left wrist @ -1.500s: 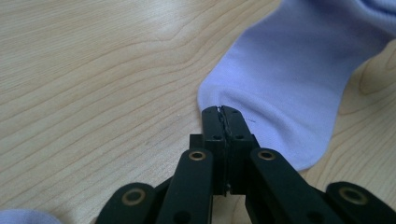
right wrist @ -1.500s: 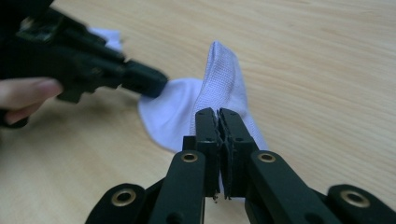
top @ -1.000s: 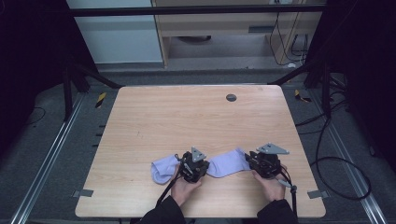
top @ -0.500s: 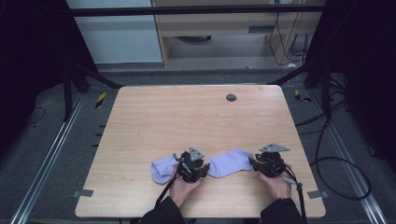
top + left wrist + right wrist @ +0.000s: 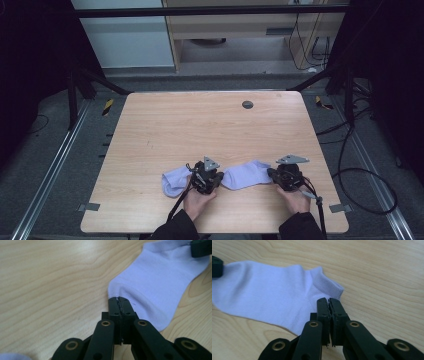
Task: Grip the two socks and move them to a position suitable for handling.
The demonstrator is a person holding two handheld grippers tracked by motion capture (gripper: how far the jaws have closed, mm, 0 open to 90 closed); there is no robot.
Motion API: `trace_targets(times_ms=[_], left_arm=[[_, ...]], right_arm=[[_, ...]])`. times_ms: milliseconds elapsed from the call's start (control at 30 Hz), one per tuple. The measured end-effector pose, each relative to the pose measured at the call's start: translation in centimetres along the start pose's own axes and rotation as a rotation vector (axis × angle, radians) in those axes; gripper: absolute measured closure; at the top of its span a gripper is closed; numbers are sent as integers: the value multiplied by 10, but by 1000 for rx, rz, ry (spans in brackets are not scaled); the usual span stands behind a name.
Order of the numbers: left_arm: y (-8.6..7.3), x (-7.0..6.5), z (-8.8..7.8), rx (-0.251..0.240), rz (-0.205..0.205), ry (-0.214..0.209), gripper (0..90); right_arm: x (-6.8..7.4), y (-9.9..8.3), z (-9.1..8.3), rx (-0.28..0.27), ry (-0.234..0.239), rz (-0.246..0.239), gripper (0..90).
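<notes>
Pinching the sock (image 5: pixel 247 175) at both ends, the two tools have just squeezed their jaws together. On the left gripper (image 5: pixel 119 299) the jaws are closed tight on the toe edge of the sock. On the right gripper (image 5: pixel 328 300) the jaws are closed tight too, right at the cuff end, and the cloth seems caught between them, though it is hard to see how much.

So the step looks like grabbing the sock at its two ends. Next, I think both hands must lift or pull together, at the same speed, so the thin cloth does not slip out.

From above, the sock lies flat on the worktop (image 5: pixel 210 130), close to the near edge and a bit toward the near right corner. Its long side runs along that near edge, toe toward the left tool, cuff toward the right tool.

Another sock (image 5: pixel 175 180) lies just past the left tool, toward the worktop's left edge
</notes>
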State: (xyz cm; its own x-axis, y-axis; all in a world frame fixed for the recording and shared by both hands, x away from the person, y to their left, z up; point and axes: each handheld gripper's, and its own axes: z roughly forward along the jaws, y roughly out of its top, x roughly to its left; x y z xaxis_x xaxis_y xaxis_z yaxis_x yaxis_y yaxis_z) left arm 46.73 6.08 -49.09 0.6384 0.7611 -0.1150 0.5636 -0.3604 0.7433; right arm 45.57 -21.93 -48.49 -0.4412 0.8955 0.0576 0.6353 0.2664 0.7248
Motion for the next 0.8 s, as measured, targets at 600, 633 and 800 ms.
trace_targets(times_ms=[600,633,800], left_arm=[[12,-4,-2,-25,36,-32,693],[13,-1,-7,-31,36,-29,674],[20,24,-43,-83,4,-4,574]], right_arm=[[3,-29,-35,-8,-65,32,682],[3,-28,-37,-30,-68,28,659],[6,-18,-42,-103,-42,17,571]])
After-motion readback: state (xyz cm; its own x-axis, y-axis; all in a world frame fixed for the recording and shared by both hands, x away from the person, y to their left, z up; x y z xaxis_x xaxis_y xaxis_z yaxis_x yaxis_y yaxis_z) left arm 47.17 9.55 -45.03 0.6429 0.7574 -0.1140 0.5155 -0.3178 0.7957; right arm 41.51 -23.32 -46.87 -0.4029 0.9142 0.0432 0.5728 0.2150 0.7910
